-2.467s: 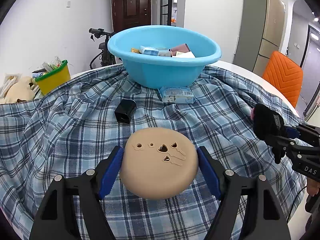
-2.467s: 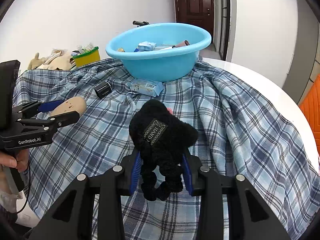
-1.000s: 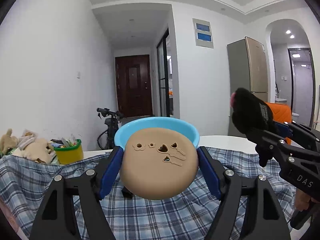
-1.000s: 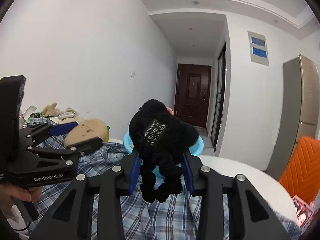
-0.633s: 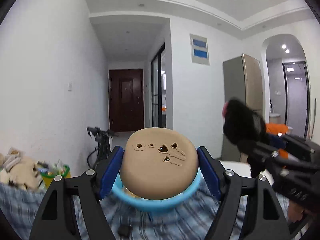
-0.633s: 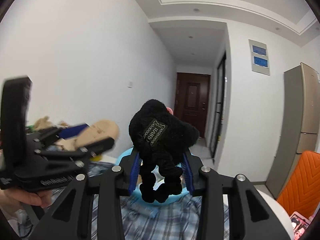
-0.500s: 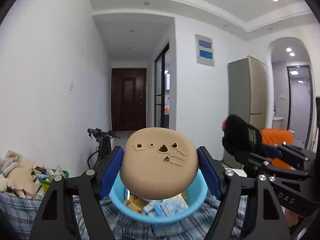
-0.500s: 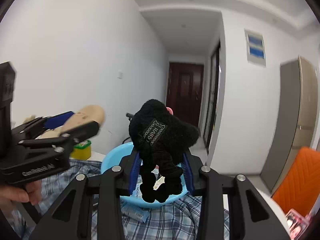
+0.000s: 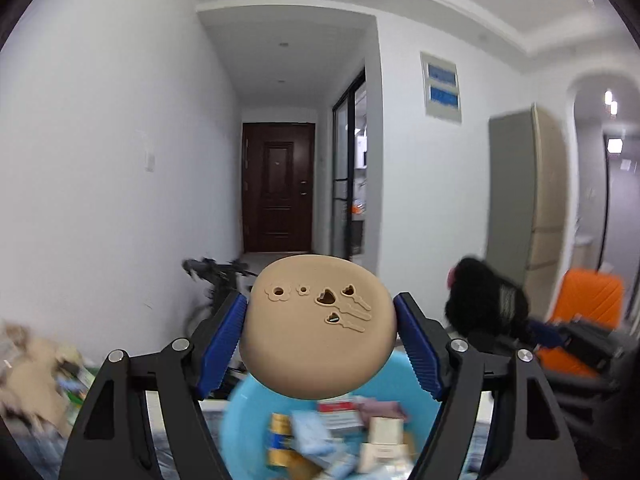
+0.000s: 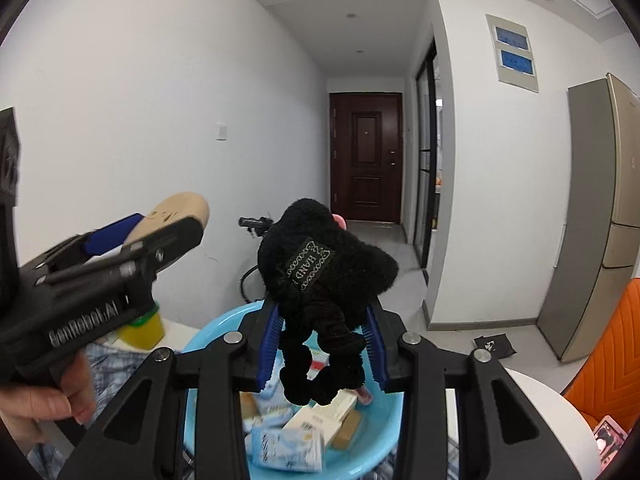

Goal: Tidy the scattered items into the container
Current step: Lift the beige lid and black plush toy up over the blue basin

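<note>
My left gripper (image 9: pixel 320 332) is shut on a round tan case (image 9: pixel 318 326) with small cut-out shapes, held in the air above the blue basin (image 9: pixel 240 432). My right gripper (image 10: pixel 323 344) is shut on a black plush toy (image 10: pixel 320 272) with a label, held above the same blue basin (image 10: pixel 204 344). The basin holds several small boxes and packets (image 10: pixel 296 444). The tan case also shows in the right wrist view (image 10: pixel 176 210), to the left. The plush also shows in the left wrist view (image 9: pixel 484 300), to the right.
A yellow-green bin (image 10: pixel 144 328) stands left of the basin on the plaid cloth (image 10: pixel 108 356). An orange chair (image 10: pixel 612 352) is at the right. A bicycle (image 9: pixel 216 276) leans behind the table. The white table edge (image 10: pixel 540 408) shows at right.
Both grippers have carried their items from low over the plaid cloth up and forward to above the basin. The basin's contents now show below both grippers.
</note>
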Action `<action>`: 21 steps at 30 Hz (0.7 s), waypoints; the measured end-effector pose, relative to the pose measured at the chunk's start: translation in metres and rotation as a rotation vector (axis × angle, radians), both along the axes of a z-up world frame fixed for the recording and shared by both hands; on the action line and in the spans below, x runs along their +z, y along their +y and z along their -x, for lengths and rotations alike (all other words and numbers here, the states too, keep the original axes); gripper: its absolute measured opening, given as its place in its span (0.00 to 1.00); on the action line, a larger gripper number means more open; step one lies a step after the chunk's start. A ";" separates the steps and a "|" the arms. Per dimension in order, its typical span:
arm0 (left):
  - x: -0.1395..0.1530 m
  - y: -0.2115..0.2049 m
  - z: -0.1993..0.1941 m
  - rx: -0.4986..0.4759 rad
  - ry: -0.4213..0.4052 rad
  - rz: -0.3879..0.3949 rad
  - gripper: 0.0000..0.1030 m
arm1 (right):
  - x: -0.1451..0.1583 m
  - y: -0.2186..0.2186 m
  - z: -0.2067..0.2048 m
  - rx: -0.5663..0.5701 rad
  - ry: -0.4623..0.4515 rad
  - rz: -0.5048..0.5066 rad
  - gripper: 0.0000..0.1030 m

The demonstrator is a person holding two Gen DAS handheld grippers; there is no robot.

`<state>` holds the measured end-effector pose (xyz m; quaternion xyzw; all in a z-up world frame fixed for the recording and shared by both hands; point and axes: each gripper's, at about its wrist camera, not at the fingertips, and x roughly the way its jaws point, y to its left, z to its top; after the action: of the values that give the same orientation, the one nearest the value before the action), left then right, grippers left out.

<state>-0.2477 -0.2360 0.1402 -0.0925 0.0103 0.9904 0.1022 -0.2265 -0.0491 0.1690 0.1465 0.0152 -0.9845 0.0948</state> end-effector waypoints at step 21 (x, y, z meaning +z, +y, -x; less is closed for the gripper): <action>0.006 -0.030 0.047 0.039 -0.221 -0.069 0.75 | 0.032 0.015 0.039 -0.013 -0.152 -0.009 0.35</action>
<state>-0.2947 -0.2664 0.1459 -0.1976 -0.0368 0.9758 0.0864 -0.2660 -0.0339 0.2006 0.2215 0.0112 -0.9711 0.0884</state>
